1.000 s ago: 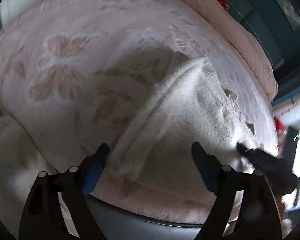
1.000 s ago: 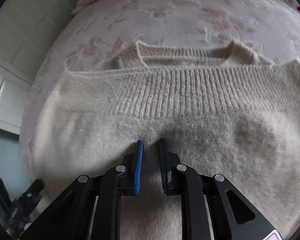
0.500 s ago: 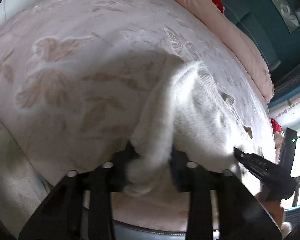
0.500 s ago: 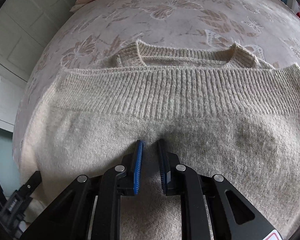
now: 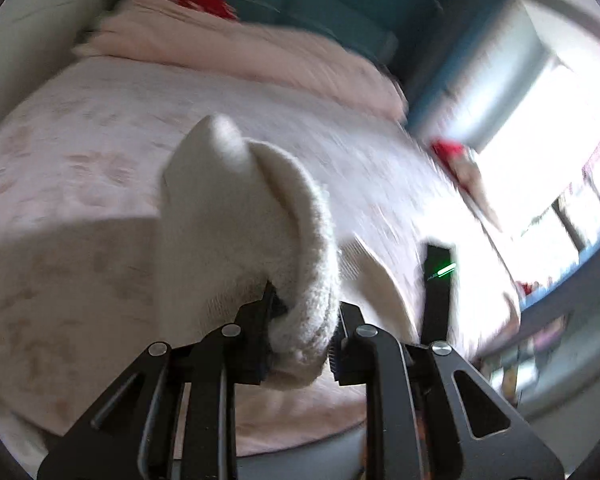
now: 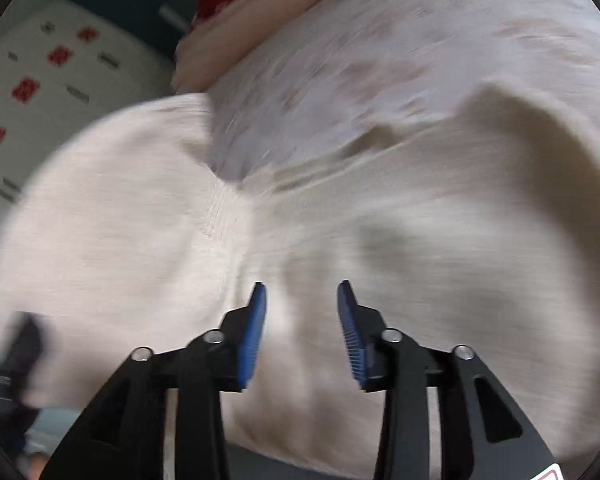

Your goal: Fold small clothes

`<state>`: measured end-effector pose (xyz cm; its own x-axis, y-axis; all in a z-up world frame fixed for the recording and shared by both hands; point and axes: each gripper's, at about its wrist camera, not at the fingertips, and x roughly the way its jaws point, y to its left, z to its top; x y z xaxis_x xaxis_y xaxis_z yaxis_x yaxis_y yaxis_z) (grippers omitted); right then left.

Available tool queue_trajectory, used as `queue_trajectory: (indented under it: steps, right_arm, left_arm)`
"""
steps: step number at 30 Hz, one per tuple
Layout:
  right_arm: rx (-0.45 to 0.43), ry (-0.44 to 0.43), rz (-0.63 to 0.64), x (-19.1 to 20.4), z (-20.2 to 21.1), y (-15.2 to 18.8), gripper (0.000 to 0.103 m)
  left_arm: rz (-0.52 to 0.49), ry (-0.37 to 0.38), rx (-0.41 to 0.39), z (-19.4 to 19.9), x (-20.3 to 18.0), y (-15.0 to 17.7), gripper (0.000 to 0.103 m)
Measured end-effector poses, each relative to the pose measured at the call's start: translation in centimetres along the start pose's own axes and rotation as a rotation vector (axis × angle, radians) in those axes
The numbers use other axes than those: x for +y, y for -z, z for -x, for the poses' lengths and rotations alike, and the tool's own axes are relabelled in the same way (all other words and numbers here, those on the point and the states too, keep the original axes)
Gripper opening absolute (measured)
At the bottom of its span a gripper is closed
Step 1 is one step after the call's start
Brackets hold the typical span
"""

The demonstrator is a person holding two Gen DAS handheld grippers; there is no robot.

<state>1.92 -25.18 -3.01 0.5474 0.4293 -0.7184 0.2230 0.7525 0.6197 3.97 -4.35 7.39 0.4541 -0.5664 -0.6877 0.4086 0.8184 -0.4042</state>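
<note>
- Left claw [image 5: 300, 344]: closing, pinching a thick fold of the cream sweater [image 5: 252, 216]; a second ago it gaped wide over the flat knit. The fold now stands raised above the pink bed [image 5: 80, 140].
- Right claw [image 6: 302, 320]: opening, blue pads [image 6: 254, 328] spread clear of the sweater, which lies rumpled beneath; earlier pressed together.

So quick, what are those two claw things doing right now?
Left gripper: fingers closing on a bunched fold of the cream sweater.
Right gripper: fingers opening, gripping nothing.

bed [image 5: 100, 240]: pink floral cover | wall [image 5: 340, 12]: teal | window [image 5: 560, 128]: bright daylight | cabinet [image 6: 40, 92]: white
</note>
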Motion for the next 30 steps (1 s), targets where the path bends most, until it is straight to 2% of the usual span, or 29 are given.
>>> queue_trajectory:
  steps: [3,5,6,7,8,9,10,12,13,16,20,23,26,27,28,29,30]
  right_arm:
    - [-0.054,0.074,-0.050,-4.7,5.0,0.6,0.053]
    - [-0.077,0.098,-0.075,-6.9,7.7,1.4,0.060]
    - [-0.084,0.090,-0.086,-7.6,8.7,1.8,0.063]
    - [-0.092,0.080,-0.092,-8.1,9.7,2.3,0.068]
    - [-0.094,0.073,-0.090,-8.1,10.0,2.6,0.073]
    - [-0.088,0.061,-0.087,-8.0,10.1,2.7,0.073]
    - [-0.071,0.038,-0.083,-7.6,9.8,2.8,0.074]
    - [-0.035,-0.014,-0.090,-6.8,8.4,2.8,0.074]
    - [-0.006,-0.059,-0.098,-5.8,7.2,2.6,0.075]
    - [0.065,-0.110,-0.087,-2.2,4.3,2.3,0.076]
    - [0.120,-0.104,-0.069,0.7,2.5,2.0,0.076]
    - [0.127,-0.109,-0.052,2.2,2.7,1.9,0.079]
    - [0.141,-0.027,0.025,3.9,1.9,2.3,0.081]
    - [0.151,0.004,0.042,4.1,1.0,2.3,0.081]
    - [0.158,0.022,0.050,3.9,0.5,2.5,0.071]
    - [0.166,0.038,0.067,4.0,-0.4,2.5,0.046]
    - [0.167,0.061,0.092,4.1,-0.9,2.5,0.037]
  left_arm:
    - [-0.068,-0.052,0.073,-4.6,-2.2,2.5,0.027]
    - [-0.103,-0.092,0.097,-5.5,-2.5,4.8,0.031]
    - [-0.113,-0.089,0.093,-5.1,-2.6,5.5,0.040]
    - [-0.142,-0.085,0.073,-4.4,-2.9,6.4,0.044]
    - [-0.179,-0.099,0.051,-3.4,-2.8,7.0,0.053]
    - [-0.207,-0.122,0.032,-2.5,-3.0,7.6,0.071]
    - [-0.242,-0.186,-0.001,-1.1,-2.5,8.2,0.081]
    - [-0.255,-0.241,-0.040,0.7,-1.4,9.0,0.086]
    - [-0.250,-0.263,-0.020,1.2,-0.6,9.6,0.086]
    - [-0.188,-0.340,0.064,0.8,2.2,10.4,0.086]
    - [-0.157,-0.412,0.064,0.3,4.3,10.9,0.086]
    - [-0.167,-0.405,0.062,-0.5,4.8,11.0,0.086]
    - [-0.179,-0.405,0.065,-1.4,5.2,11.6,0.086]
    - [-0.177,-0.406,0.070,-1.9,5.4,11.6,0.078]
    - [-0.166,-0.384,0.087,-2.4,5.8,11.6,0.070]
    - [-0.150,-0.346,0.118,-3.0,6.2,11.4,0.047]
    - [-0.122,-0.320,0.140,-3.3,6.6,11.1,0.027]
